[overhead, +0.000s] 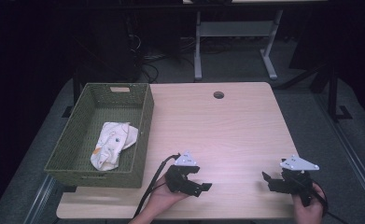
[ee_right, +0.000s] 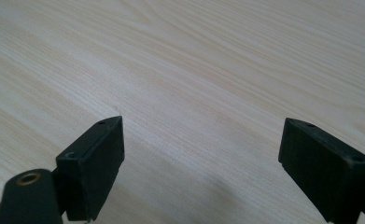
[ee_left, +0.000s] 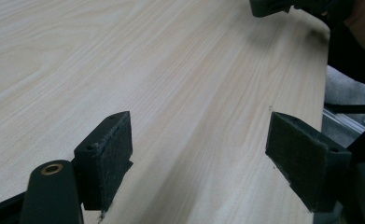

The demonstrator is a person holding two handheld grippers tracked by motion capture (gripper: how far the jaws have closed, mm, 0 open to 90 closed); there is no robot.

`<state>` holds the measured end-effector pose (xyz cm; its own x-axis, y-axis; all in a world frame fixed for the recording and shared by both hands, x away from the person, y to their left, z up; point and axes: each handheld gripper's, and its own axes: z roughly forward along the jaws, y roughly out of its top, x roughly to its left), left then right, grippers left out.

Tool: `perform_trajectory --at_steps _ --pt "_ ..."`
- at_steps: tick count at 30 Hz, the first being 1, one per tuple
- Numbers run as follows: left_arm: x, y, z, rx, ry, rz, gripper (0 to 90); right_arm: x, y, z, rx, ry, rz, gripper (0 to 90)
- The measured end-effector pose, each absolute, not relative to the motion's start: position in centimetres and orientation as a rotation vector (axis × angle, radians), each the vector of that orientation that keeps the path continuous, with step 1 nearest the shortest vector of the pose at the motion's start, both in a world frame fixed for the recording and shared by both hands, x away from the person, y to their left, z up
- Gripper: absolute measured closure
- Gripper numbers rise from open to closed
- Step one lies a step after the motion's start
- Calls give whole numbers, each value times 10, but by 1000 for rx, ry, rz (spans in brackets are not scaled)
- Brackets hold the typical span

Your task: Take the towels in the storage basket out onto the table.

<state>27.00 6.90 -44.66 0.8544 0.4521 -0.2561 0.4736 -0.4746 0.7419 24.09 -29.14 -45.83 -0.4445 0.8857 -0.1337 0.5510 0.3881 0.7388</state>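
High view: left tool (overhead: pixel 203 185) and right tool (overhead: pixel 267 179) both sit low over the near edge of the pale wood-grain tabletop (overhead: pixel 217 126), well apart, jaws spread, nothing between them. Woven olive-green rectangular basket (overhead: pixel 143 135) sits at the tabletop's left edge, overhanging it. Crumpled white patterned cloth (overhead: pixel 111 143) lies inside the basket, toward its near right.

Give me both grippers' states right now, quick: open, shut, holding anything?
Left gripper: open, jaws wide apart, holding nothing, over the light wooden table.
Right gripper: open, jaws wide apart, holding nothing, over the same table.
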Motion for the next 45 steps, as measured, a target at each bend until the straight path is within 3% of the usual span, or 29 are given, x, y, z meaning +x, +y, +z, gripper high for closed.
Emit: perform_trajectory --at_steps 7,13,18,30,45 --pt "273 71 -448 2148 658 -87 238 241 -289 -458 1224 2138 846 139" --pt "275 74 -446 2166 666 -109 185 240 -286 -457 1200 2148 843 139" --pt "278 78 -436 2192 646 -126 170 239 -282 -456 1191 2155 850 139" --pt "290 102 -395 2080 677 -129 170 241 -282 -458 1207 2153 845 139" --pt "292 113 -379 2080 672 -113 172 240 -281 -457 1192 2154 847 139"
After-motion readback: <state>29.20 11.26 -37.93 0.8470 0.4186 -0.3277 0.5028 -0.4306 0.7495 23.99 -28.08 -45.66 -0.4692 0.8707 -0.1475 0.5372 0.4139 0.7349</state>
